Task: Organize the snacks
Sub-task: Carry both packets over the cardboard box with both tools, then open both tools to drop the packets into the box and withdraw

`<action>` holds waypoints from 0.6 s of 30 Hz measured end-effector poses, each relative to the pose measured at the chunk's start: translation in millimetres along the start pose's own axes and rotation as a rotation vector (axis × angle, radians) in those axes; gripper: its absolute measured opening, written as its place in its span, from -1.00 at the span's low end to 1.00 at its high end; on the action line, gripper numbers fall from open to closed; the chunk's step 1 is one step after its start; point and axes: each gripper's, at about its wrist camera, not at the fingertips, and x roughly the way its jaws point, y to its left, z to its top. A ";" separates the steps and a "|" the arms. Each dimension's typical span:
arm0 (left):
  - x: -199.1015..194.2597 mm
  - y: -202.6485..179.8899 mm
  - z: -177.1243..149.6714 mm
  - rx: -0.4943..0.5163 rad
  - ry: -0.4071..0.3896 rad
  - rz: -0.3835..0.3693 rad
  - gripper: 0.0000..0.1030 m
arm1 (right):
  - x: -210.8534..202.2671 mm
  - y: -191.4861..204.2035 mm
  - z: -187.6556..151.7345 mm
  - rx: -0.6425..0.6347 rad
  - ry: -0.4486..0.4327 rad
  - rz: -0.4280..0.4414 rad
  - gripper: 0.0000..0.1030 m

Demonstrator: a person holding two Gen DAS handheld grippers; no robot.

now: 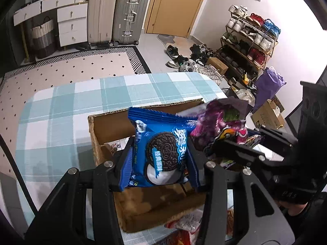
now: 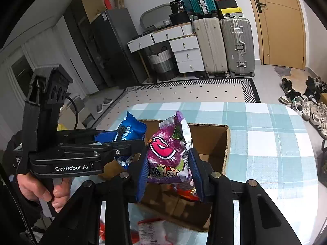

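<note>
My left gripper (image 1: pixel 160 164) is shut on a blue Oreo packet (image 1: pixel 161 149), held upright over the open cardboard box (image 1: pixel 106 118). My right gripper (image 2: pixel 170 172) is shut on a purple snack bag (image 2: pixel 168 153) with a pink lips print, also above the box (image 2: pixel 212 134). In the left wrist view the purple bag (image 1: pixel 216 126) and the right gripper (image 1: pixel 235 151) hang just right of the Oreo packet. In the right wrist view the Oreo packet (image 2: pixel 128 130) and the left gripper (image 2: pixel 122 147), held by a hand (image 2: pixel 40 189), are at left.
The box sits on a table with a blue-and-white checked cloth (image 1: pixel 61 106). Red and white snack packets (image 2: pixel 149 230) lie on the cloth in front of the box. Beyond the table are a patterned rug (image 1: pixel 81 65), suitcases (image 1: pixel 130 16), drawers and a shoe rack (image 1: pixel 247 40).
</note>
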 end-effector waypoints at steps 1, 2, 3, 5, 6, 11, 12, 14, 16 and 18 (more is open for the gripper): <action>4.2 0.9 -0.1 -0.003 0.006 -0.005 -0.07 | 3.8 -2.1 -0.1 0.002 0.003 0.000 -0.20; 8.0 2.2 0.6 -0.008 0.010 0.003 0.13 | 6.2 -3.9 -1.3 0.004 0.001 0.000 -0.10; 10.8 2.8 0.3 -0.011 0.010 0.014 0.26 | 7.0 -5.0 -2.3 0.005 -0.005 -0.003 -0.01; 12.2 4.7 0.4 -0.013 -0.005 0.015 0.38 | 7.4 -10.5 -2.4 0.010 -0.024 -0.017 0.22; 11.5 5.0 -0.3 -0.011 -0.009 0.024 0.38 | 5.6 -13.3 -2.7 0.018 -0.037 -0.015 0.22; 2.4 3.0 -3.4 -0.003 -0.023 0.057 0.38 | -5.0 -20.8 -4.2 0.027 -0.059 -0.024 0.22; -1.0 0.7 -5.1 0.001 -0.025 0.063 0.38 | -6.6 -21.8 -2.3 0.028 -0.061 -0.025 0.22; -8.5 -3.1 -9.0 0.010 -0.030 0.074 0.38 | -13.0 -21.0 -2.8 0.024 -0.070 -0.028 0.22; -17.9 -7.1 -13.5 0.016 -0.038 0.081 0.38 | -21.0 -17.5 -4.4 0.021 -0.079 -0.031 0.23; -26.5 -11.4 -16.5 0.017 -0.046 0.090 0.38 | -29.2 -13.8 -6.0 0.020 -0.089 -0.030 0.25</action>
